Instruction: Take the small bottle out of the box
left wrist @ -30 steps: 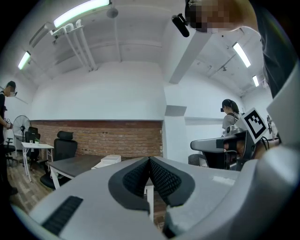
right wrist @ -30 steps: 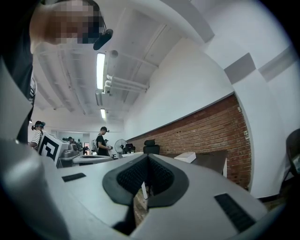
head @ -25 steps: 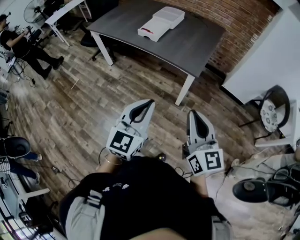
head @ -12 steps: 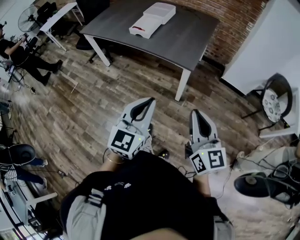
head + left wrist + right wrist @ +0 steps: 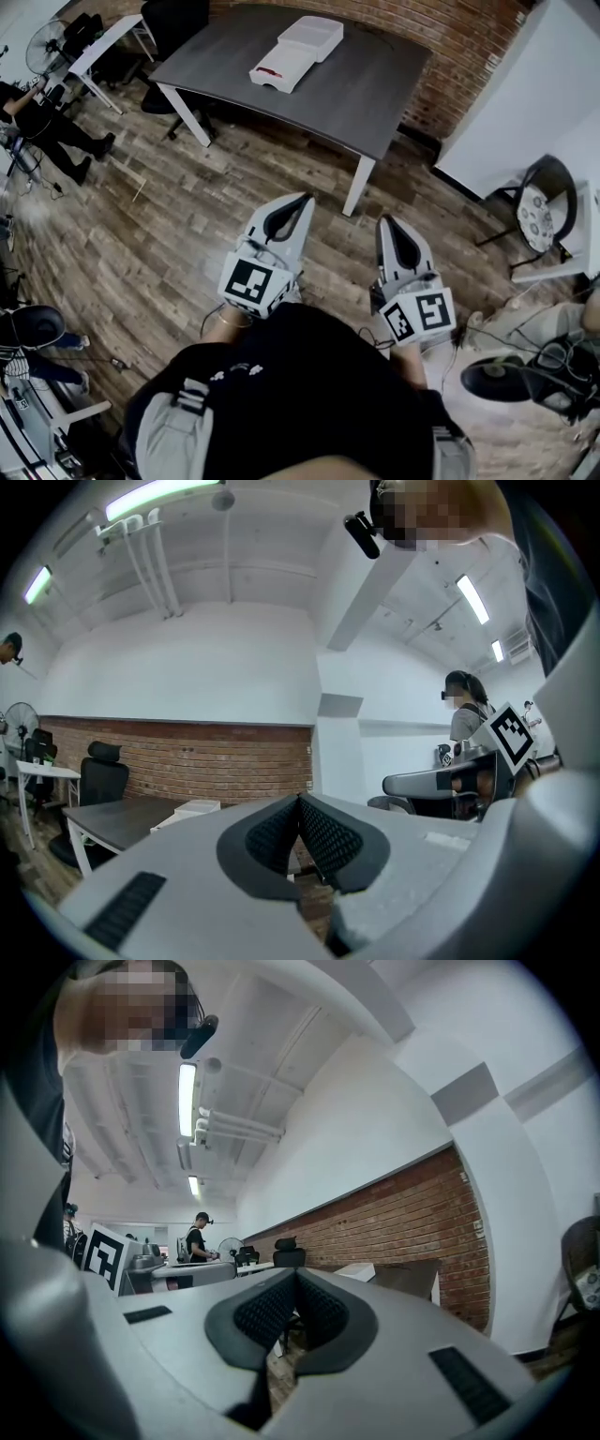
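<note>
A white box lies on the grey table far ahead, its lid part behind it and a red mark at its near end. No small bottle can be made out. Both grippers are held level over the wooden floor, well short of the table. My left gripper is shut with nothing in it, its ribbed pads meeting. My right gripper is likewise shut and empty. The box shows small in the left gripper view, and the box also shows in the right gripper view.
The table's white legs stand ahead of me. A black office chair and a white side table are at the far left, near a person. A brick wall, a white pillar and a round-backed chair are at the right.
I have come a little closer to the table, which has drifted left in the head view. Both grippers moved forward with me and stayed shut.
</note>
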Demonstrator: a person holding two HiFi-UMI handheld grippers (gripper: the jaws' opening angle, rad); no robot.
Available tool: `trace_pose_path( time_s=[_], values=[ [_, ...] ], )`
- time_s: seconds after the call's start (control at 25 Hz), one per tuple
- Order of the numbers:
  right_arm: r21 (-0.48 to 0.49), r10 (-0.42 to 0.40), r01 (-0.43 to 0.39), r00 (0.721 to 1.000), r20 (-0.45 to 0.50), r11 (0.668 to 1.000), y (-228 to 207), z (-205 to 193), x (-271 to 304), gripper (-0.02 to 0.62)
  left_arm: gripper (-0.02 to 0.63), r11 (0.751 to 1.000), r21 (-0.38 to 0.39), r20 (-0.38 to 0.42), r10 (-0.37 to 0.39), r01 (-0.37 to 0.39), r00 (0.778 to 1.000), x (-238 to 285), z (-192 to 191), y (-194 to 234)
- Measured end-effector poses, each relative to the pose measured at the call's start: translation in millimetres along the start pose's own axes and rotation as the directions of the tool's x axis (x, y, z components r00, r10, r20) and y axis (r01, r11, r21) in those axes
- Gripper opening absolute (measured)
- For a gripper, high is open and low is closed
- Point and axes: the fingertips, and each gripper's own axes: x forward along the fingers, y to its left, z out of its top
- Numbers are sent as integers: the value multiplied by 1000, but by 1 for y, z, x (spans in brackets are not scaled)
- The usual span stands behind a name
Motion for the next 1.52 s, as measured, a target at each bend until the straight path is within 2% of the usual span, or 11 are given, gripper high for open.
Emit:
trace_pose_path(
  time_s=[0.36,0.88,1.08,1.32,1.52],
  values=[
    [-7,75,-76,997,-21,997,15,-7,96,2,0,996,-32,12,82,-82,997,15,-5,96],
    [-7,131,-132,989,-70,991,47,-27,244,2,0,984,-80,-9,161,-161,987,23,-30,248],
    [-6,131,-132,988,-83,991,60,-34,297,3,0,984,-64,32,168,-166,985,24,-30,303],
    [3,142,-142,987,-81,990,73,-42,348,3,0,978,-94,-8,189,-188,982,27,-37,357],
    [16,129,-128,986,-107,992,73,-51,371,6,0,981,-94,-25,169,-171,985,34,-43,379]
  ],
)
